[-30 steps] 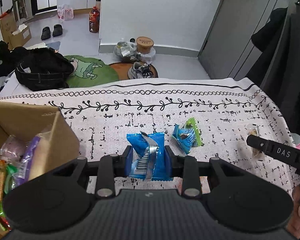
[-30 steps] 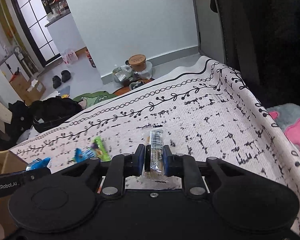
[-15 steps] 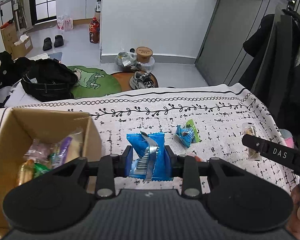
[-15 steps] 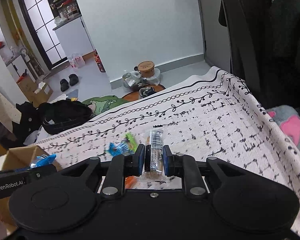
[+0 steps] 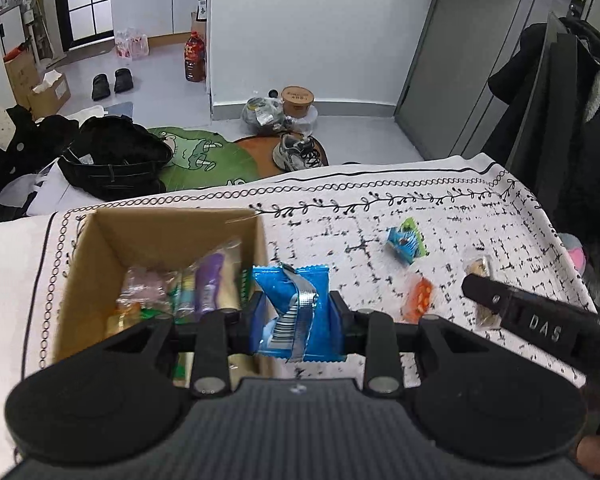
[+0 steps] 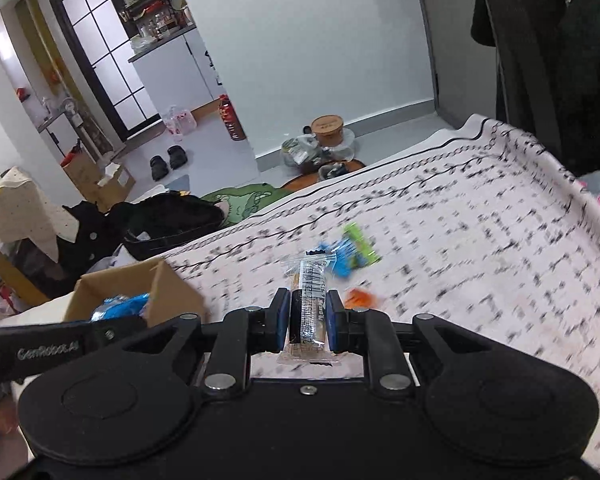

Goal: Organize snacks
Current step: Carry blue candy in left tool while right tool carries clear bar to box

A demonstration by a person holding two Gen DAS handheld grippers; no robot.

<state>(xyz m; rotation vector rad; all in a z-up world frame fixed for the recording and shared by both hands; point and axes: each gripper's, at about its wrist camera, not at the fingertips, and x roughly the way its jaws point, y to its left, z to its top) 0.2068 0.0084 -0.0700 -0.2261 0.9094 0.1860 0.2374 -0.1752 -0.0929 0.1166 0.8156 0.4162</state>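
Left wrist: left hand-held gripper (image 5: 296,314) clamps blue packet (image 5: 290,304) beside box (image 5: 80,264), several snacks inside. Right hand-held gripper (image 6: 308,316) pinches clear bar (image 6: 309,300). Two packets left right of box.

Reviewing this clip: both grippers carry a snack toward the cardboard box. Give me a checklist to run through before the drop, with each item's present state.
1. Left gripper shut on the blue foil snack packet: ok.
2. Right gripper shut on the clear-wrapped biscuit bar: ok.
3. Open brown cardboard box has room above the snacks inside: ok.
4. Blue packet fully over the box opening: not ok, it sits at the box's right wall.
5. Biscuit bar over the box: not ok, the box lies off to its left.
6. Table cleared: not ok, a blue-green packet and an orange packet remain on the patterned cloth.
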